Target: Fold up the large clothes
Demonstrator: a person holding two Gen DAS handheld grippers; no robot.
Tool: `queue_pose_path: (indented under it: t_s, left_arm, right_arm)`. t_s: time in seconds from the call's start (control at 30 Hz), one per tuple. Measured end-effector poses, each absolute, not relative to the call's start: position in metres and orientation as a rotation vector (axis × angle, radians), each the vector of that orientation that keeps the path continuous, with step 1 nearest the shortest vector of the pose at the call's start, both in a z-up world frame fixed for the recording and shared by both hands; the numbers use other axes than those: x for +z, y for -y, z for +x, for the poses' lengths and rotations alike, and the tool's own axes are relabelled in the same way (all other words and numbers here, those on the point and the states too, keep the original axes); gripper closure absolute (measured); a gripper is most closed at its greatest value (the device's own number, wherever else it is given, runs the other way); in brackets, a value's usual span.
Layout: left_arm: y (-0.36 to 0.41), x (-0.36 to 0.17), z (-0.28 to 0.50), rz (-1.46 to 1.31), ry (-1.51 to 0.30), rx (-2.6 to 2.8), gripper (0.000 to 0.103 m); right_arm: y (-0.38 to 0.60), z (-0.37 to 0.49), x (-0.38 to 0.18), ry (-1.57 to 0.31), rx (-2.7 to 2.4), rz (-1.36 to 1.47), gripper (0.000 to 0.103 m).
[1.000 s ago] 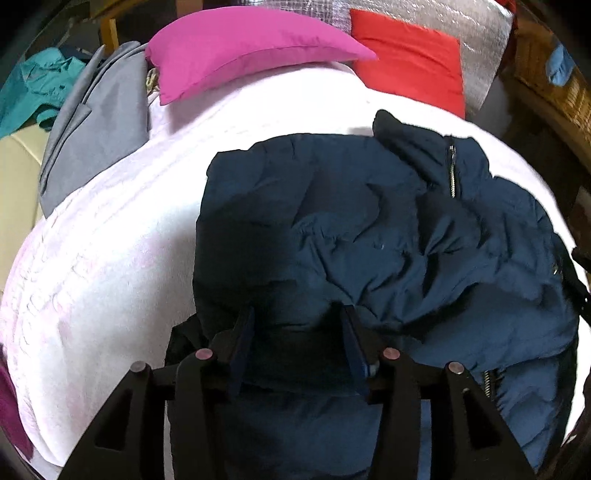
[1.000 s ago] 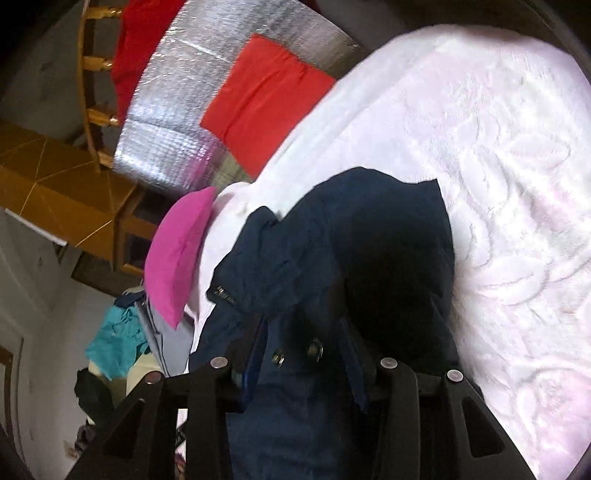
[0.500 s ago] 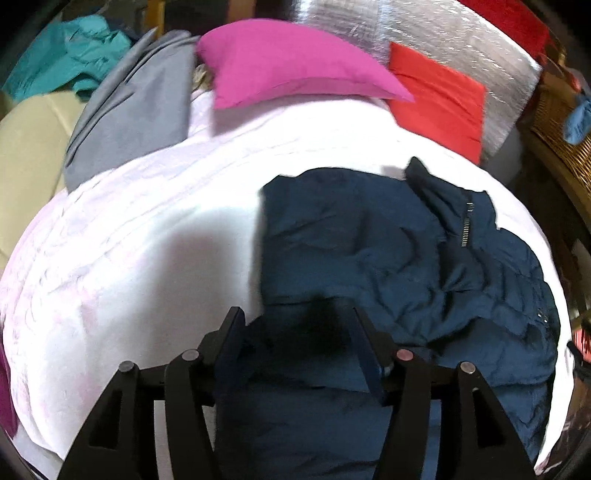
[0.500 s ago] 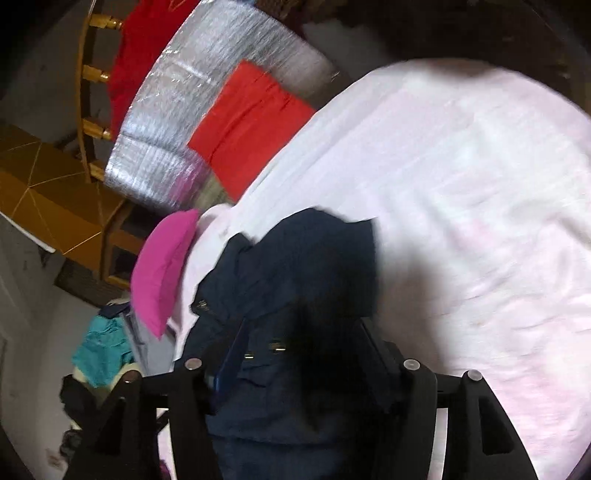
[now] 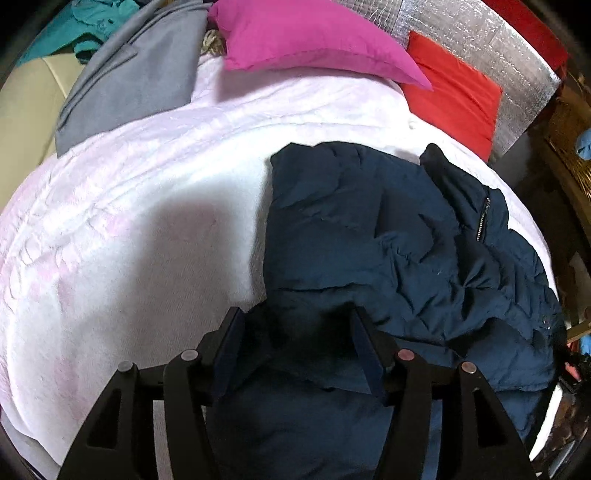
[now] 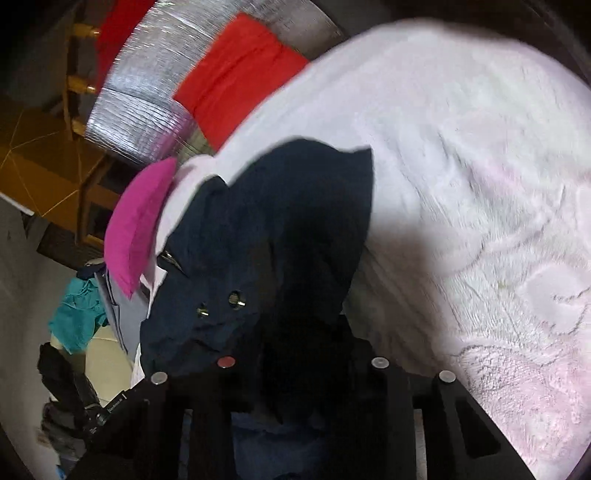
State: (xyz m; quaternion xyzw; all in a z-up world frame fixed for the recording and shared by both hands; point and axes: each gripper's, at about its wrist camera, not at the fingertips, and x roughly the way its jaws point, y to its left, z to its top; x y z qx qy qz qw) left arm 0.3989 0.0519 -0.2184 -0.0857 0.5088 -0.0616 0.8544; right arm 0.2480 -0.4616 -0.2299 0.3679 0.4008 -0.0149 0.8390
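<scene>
While the left gripper [image 5: 295, 328] hangs over the near edge of the jacket [image 5: 388, 240], its jaws stand about half apart, with dark blue cloth bunched up between them; whether the pads actually press on that cloth I cannot tell. In this left wrist view the jacket lies crumpled on the right half of a white blanket [image 5: 129, 221], its zip [image 5: 484, 218] and collar toward the far right. Past the blanket lie a pink pillow [image 5: 314, 40], a red cushion [image 5: 454, 88] against a silver foil panel [image 5: 491, 48], a grey garment [image 5: 136, 77] and a teal garment [image 5: 85, 26] at the far left. A wicker basket [image 5: 569, 122] shows at the right edge with something blue in it, too small to name. In the right wrist view the right gripper [image 6: 295, 354] is closing, and jacket cloth fills the gap and drapes over its left finger; the fingertips are lost in the dark folds, so the grip itself cannot be judged. Only this view shows the two metal snaps [image 6: 221, 304] on the jacket, the wooden chair [image 6: 77, 85] behind the foil panel, and the broad bare stretch of blanket to the right. The basket and most of the grey garment appear only in the left view.
</scene>
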Motion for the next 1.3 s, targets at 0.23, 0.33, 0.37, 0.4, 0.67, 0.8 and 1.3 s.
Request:
queue_pose_path:
  t_s: [0.23, 0.33, 0.37, 0.4, 0.67, 0.8, 1.3]
  left_arm:
    - [-0.055, -0.224, 0.399, -0.199, -1.115, -0.126, 0.042]
    - [-0.059, -0.210, 0.392, -0.210, -1.066, -0.132, 0.042]
    - [-0.058, -0.203, 0.389, -0.204, -1.044, -0.140, 0.042]
    - [-0.056, -0.194, 0.384, -0.193, -1.012, -0.156, 0.042]
    - [-0.008, -0.183, 0.369, -0.055, -0.937, -0.287, 0.041]
    - [0.018, -0.189, 0.367, -0.022, -0.933, -0.316, 0.041]
    - [0.032, -0.203, 0.368, 0.033, -0.984, -0.338, 0.041]
  right_arm:
    - [0.463, 0.250, -0.251, -0.915, -0.084, 0.795, 0.067]
    - [0.465, 0.243, -0.235, -0.884, -0.075, 0.801, 0.061]
    - [0.465, 0.240, -0.229, -0.873, -0.082, 0.783, 0.048]
    - [0.465, 0.236, -0.224, -0.855, -0.090, 0.770, 0.043]
    - [0.430, 0.214, -0.183, -0.745, 0.047, 0.636, 0.045]
    - [0.394, 0.233, -0.194, -0.819, 0.146, 0.600, 0.059]
    - [0.370, 0.255, -0.217, -0.939, 0.170, 0.588, 0.070]
